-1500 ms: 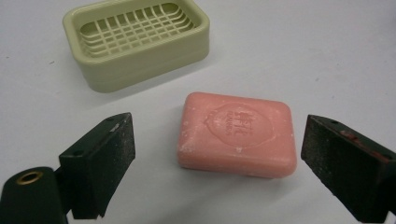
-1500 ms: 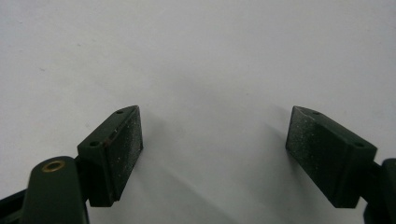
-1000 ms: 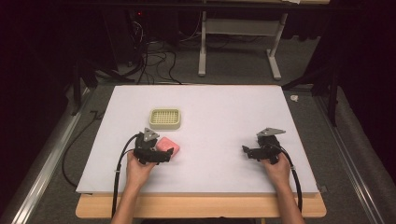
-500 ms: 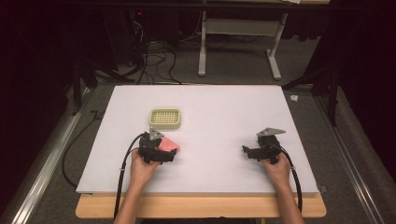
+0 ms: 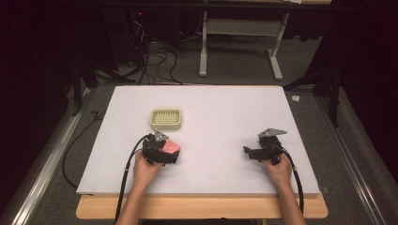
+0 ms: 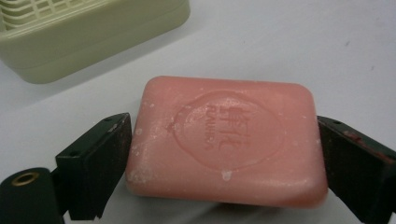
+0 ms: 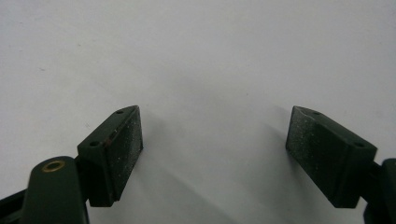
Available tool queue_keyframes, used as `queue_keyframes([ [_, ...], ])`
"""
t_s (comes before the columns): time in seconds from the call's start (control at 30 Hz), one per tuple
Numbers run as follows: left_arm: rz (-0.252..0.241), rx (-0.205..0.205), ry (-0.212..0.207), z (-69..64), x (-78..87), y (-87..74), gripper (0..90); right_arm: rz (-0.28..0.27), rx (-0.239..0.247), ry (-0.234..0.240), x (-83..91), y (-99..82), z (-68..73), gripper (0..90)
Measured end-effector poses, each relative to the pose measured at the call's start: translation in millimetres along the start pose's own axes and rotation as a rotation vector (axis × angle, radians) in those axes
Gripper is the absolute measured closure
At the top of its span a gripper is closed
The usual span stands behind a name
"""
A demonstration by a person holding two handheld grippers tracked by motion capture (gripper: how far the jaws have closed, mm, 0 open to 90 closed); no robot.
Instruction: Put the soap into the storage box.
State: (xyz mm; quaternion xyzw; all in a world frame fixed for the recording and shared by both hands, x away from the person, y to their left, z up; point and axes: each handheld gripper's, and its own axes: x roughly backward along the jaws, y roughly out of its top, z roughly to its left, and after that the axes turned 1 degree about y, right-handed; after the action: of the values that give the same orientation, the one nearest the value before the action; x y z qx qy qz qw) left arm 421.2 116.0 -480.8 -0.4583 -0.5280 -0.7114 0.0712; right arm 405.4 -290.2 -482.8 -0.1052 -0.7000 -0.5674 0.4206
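Dish [image 5: 166, 119] near soap [image 6: 226, 140] — left gripper [image 6: 224, 163] clamps it.

The pale green soap dish [image 5: 166, 119] stands just beyond the pink soap bar [image 6: 226, 140], leaving only a narrow strip of table [image 5: 225, 108] between them. To the right, bare table runs open across to the right gripper [image 5: 253, 153], whose spread jaws bracket bare surface.

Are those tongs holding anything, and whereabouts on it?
The left tongs sit against the two short ends of the pink soap bar. The right tongs are open, holding nothing.
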Motion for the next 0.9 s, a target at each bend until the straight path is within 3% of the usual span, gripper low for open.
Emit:
queue_keyframes([
  [0.9, -0.008, -0.017, -0.012, -2.3, 2.8, 0.2, 13.7, 0.000, -0.004, 0.001, 0.0, 0.1, 0.2, 19.4],
])
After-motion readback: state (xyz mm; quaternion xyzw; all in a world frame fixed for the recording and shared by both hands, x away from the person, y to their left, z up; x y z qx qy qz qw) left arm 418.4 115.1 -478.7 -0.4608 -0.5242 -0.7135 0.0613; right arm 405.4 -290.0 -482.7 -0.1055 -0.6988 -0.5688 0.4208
